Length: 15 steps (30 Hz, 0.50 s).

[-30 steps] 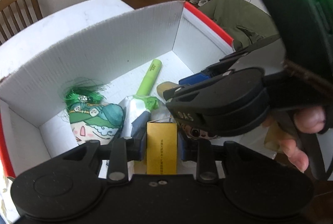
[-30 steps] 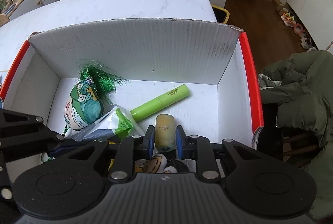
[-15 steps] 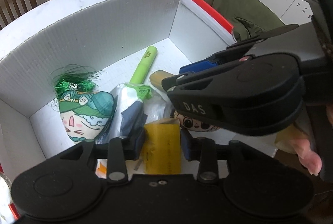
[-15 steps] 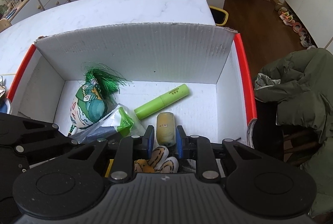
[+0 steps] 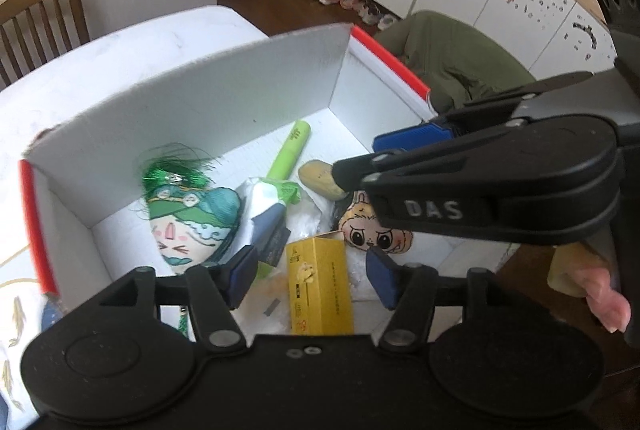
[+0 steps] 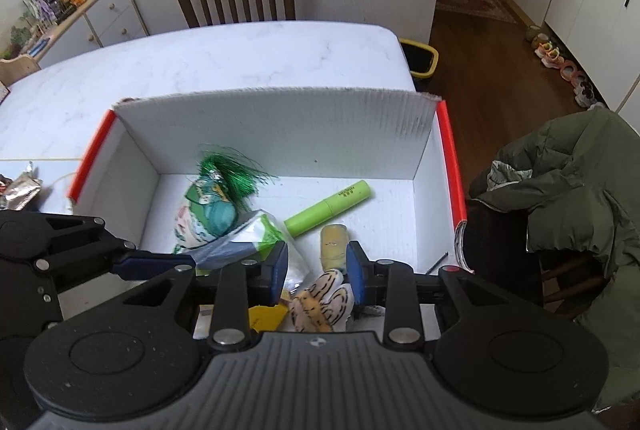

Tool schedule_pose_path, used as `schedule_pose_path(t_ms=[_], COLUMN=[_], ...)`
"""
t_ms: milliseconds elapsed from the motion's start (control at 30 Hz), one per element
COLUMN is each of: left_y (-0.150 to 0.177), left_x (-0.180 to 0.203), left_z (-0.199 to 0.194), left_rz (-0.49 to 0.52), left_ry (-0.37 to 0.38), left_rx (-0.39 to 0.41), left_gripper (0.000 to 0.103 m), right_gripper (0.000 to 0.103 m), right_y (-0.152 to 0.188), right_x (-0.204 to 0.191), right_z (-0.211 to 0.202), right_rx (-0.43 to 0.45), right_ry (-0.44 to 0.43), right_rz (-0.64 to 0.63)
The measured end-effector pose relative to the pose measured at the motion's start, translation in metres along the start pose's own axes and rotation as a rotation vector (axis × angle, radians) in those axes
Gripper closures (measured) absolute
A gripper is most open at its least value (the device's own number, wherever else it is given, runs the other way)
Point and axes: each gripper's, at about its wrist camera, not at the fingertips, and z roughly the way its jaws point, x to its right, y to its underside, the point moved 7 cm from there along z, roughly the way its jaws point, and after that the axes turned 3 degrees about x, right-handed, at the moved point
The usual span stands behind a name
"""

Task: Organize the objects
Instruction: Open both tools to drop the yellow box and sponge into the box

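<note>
Objects sit gathered in the white corrugated box (image 6: 280, 126) with red side rims, which rests on the white marble desk (image 6: 224, 58). We count a green-tasselled cartoon pouch (image 6: 212, 206), a lime-green tube (image 6: 328, 208), a tan cylinder (image 6: 334, 242), a clear packet with green and grey printing (image 6: 248, 242), a yellow carton (image 5: 320, 286) and a cartoon-face plush (image 5: 374, 230) with a striped back.

We judge the task well along: most things are already inside, and the yellow carton lies in the near part of the box between our left gripper's (image 5: 312, 282) fingers, which stand spread with clear gaps either side, gripping nothing. Our right gripper (image 6: 316, 270) hangs above the plush and the tan cylinder, its fingers also parted and empty. What seems left is little: a crumpled silver wrapper (image 6: 20, 190) lies on the desk outside the box's left wall, and it may still need collecting.

For room, the far wall stands tall, so we would lift out upward and toward ourselves. The right half of the box floor is bare and offers space. Both grippers crowd the near edge close together, so they could knock each other. An olive-green jacket (image 6: 568, 190) hangs over a chair just beyond the right rim.
</note>
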Motion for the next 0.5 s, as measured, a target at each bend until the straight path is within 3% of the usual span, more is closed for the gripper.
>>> schedule_pose_path(t_ms=[167, 267, 500], left_y=[0.002, 0.004, 0.011], left_x=[-0.007, -0.012, -0.027], left_z=[-0.022, -0.039, -0.079], left_rz=[-0.011, -0.024, -0.044], left_ry=[-0.015, -0.018, -0.02], left_rx=[0.051, 0.081, 0.145], left_gripper=[0.04, 0.039, 0.032], right_gripper=[0.07, 0.056, 0.053], right_y=[0.002, 0.004, 0.008], right_x=[-0.007, -0.013, -0.033], right_z=[-0.019, -0.032, -0.06], right_rx=[0.025, 0.053, 0.103], right_ry=[-0.02, -0.023, -0.051], right_rz=[0.012, 0.01, 0.003])
